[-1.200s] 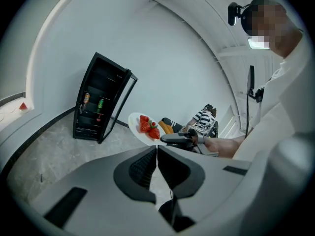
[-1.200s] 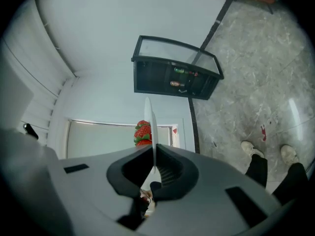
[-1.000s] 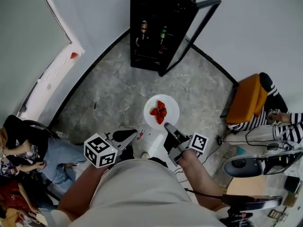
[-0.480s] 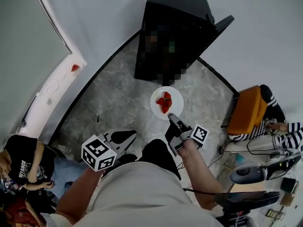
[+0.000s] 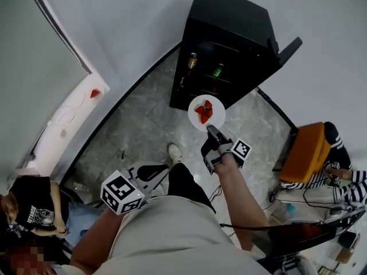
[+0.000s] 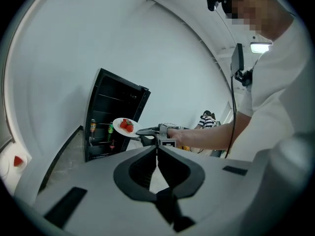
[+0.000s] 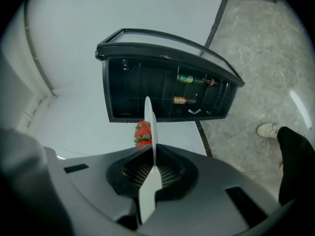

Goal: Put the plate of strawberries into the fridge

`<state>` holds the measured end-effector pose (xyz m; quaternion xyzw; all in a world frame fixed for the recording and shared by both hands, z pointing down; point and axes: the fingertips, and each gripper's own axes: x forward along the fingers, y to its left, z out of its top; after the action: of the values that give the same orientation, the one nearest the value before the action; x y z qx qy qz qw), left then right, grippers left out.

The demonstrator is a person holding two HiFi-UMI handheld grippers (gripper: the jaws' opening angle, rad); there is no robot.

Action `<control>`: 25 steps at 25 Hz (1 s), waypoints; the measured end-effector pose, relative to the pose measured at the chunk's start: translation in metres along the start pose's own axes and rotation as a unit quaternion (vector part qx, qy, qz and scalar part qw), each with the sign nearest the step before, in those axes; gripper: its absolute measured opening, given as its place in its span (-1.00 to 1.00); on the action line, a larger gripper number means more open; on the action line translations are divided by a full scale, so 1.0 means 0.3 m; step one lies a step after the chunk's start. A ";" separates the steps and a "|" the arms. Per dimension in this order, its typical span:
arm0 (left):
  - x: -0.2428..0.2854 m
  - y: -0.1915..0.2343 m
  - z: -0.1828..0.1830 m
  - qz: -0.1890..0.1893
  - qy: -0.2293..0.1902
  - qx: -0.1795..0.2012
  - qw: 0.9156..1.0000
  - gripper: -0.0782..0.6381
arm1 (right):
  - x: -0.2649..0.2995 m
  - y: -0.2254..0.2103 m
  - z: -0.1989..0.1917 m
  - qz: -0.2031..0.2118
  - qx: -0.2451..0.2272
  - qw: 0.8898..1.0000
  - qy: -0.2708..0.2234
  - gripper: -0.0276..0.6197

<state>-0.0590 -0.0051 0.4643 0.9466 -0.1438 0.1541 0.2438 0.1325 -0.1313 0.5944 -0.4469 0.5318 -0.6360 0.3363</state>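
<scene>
far to the left of the tall black fridge [image 5: 229,36], a small red thing [image 5: 94,93] is lying on a white ledge [image 5: 71,110], and a person in a black t-shirt [image 5: 34,205] is sitting on the floor well in front of the fridge, on the same side. nearer, the left gripper [image 5: 150,171] is hanging low and well back from the fridge; its own view is showing its jaws [image 6: 157,151] meeting at the tips with nothing between them. a white shoe [image 5: 174,151] is standing on the grey marbled floor between that gripper and the fridge.

the fridge's glass door [image 5: 287,47] is standing open to the right, and two bottles [image 5: 192,61] are sitting on its dark shelves. just in front of that open front, the round white plate [image 5: 217,119] is hovering level, not yet inside, with the red strawberries [image 5: 204,112] lying on it. the right gripper [image 5: 212,132] is holding it from the side away from the fridge; its own view is showing both jaws clamped on the plate's thin rim [image 7: 150,173], the plate running edge-on towards the shelves and the strawberries [image 7: 142,132] sitting left of it.

to the right of the fridge, an orange chair [image 5: 307,150] is standing by the wall, with a person in a striped shirt [image 5: 344,173] beside it.
</scene>
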 end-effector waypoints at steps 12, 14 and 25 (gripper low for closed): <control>0.251 0.249 0.328 0.039 -0.002 -0.028 0.999 -0.73 | 0.496 -0.027 0.427 -0.021 0.034 0.999 -0.006 -0.84; 0.293 0.266 0.363 0.042 -0.004 -0.034 0.999 -0.73 | 0.551 -0.055 0.494 -0.029 0.040 0.999 -0.007 -0.84; 0.366 0.364 0.447 0.081 -0.006 -0.037 0.996 -0.73 | 0.789 -0.147 0.714 -0.064 0.054 0.996 -0.030 -0.84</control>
<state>0.0328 -0.1863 0.4377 0.9231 -0.2268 0.1626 0.2645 0.2442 -0.4164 0.6949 -0.4796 0.4567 -0.6705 0.3343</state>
